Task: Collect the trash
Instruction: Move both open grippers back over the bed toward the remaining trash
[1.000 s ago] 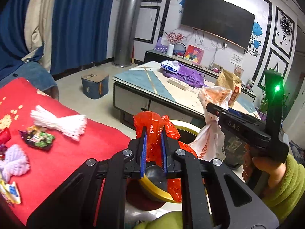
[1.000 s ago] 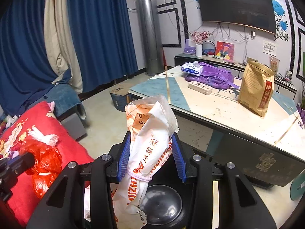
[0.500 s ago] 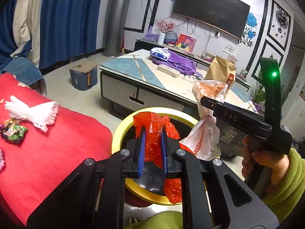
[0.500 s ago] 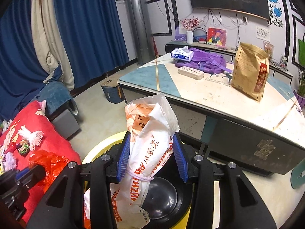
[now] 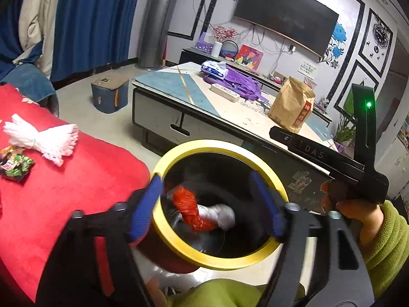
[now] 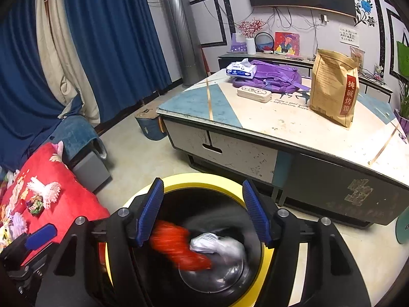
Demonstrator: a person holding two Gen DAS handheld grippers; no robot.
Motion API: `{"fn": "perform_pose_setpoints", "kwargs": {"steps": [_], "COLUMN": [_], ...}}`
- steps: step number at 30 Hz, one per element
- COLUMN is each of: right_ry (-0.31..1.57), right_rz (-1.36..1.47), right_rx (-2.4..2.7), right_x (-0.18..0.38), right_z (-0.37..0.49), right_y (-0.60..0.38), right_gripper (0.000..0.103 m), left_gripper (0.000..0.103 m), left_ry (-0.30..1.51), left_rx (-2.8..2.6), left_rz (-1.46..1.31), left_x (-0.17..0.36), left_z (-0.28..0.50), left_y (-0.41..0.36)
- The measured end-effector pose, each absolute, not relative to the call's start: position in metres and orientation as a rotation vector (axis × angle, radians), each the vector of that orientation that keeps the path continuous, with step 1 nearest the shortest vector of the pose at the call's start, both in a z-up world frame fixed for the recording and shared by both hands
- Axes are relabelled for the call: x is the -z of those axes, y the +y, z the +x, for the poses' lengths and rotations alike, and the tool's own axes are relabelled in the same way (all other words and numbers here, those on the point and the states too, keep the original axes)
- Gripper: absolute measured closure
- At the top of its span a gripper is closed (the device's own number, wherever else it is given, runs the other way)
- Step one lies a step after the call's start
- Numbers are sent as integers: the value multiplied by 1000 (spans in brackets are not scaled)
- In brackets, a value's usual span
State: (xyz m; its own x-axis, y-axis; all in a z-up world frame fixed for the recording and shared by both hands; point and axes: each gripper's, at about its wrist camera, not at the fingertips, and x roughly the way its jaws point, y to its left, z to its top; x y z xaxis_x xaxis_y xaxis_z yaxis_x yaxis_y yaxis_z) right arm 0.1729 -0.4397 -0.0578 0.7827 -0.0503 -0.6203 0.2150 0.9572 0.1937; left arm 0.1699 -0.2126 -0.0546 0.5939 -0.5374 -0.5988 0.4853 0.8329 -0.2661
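Observation:
A black bin with a yellow rim (image 5: 179, 238) (image 6: 204, 180) stands on the floor below both grippers. Inside it, blurred, are a red plastic bag (image 5: 189, 209) (image 6: 176, 245) and a white bag (image 5: 222, 216) (image 6: 217, 245), clear of the pads. My left gripper (image 5: 207, 204) hangs over the bin, jaws opening, nothing between them. My right gripper (image 6: 202, 209) is over the bin too, jaws opening and empty; its black body (image 5: 332, 158) shows in the left wrist view, held by a hand in a green sleeve. A candy wrapper (image 5: 15, 165) and a white tassel (image 5: 43, 138) lie on the red cloth.
A red-covered seat (image 5: 64, 192) (image 6: 51, 179) is left of the bin. A low coffee table (image 6: 281, 128) (image 5: 204, 107) stands beyond it with a brown paper bag (image 6: 334, 87), a purple backpack (image 6: 271, 76), a tissue pack and a power strip. A small blue box (image 5: 110, 94) sits on the floor.
Both grippers opened: the left let go of the red bag, the right of the white bag. Both bags now sit low inside the bin.

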Motion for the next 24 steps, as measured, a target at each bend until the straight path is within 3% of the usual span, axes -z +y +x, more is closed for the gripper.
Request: {"fn": "perform_pose_setpoints", "kwargs": {"steps": [3,5,24], "right_ry": [646,638,529], "right_rz": [268,268,212], "right_rx": [129,113,-118], "right_x": [54,51,8], "right_z": [170,169,147], "right_y": [-435,-431,-358], "right_gripper": [38,37,27], "left_gripper": [14,11,11], "left_ry": [709,693,532], "left_rx": [568,542,257], "left_rz": [-88,-96,-104], "left_x": [51,46,2], "left_z": [168,166,136], "left_y": [-205,-197,-117]}}
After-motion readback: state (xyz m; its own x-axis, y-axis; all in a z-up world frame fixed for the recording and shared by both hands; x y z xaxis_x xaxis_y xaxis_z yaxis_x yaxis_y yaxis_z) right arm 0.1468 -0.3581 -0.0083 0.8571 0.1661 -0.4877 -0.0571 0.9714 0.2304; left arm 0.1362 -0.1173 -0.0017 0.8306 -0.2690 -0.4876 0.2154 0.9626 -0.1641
